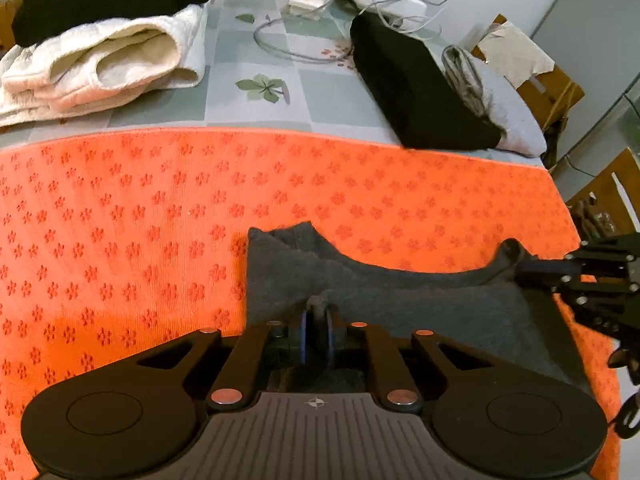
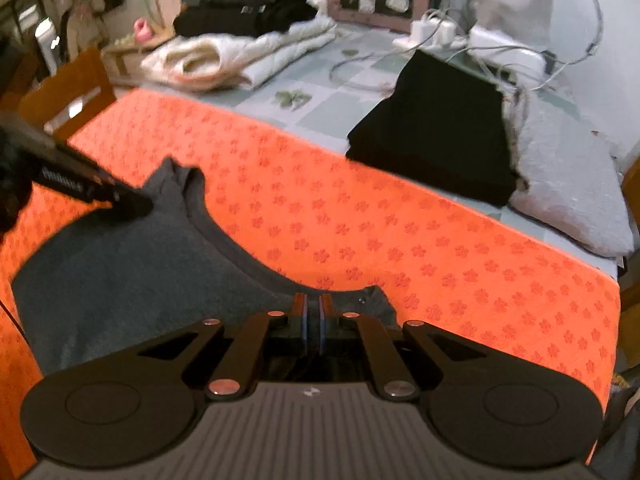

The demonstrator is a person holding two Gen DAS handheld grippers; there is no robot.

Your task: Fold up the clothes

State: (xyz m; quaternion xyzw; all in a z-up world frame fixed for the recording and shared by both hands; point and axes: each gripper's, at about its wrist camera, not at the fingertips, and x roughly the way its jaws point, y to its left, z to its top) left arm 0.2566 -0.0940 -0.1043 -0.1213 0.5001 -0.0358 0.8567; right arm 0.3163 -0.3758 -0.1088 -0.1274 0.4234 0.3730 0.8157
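A dark grey shirt lies on the orange mat, filling the lower centre of the left wrist view, neckline curving toward twelve o'clock. The left gripper has a small bunch of the shirt's cloth between its nearly closed jaws near one shoulder; the right gripper, jaws almost together, pinches the fabric edge by the collar at the other shoulder. Holding both shoulders probably lets the person lay the top edge flat and straight. The shirt's shoulder line runs from nine to three o'clock; its body extends toward six, beneath the grippers. Folded black clothes sit at one o'clock.
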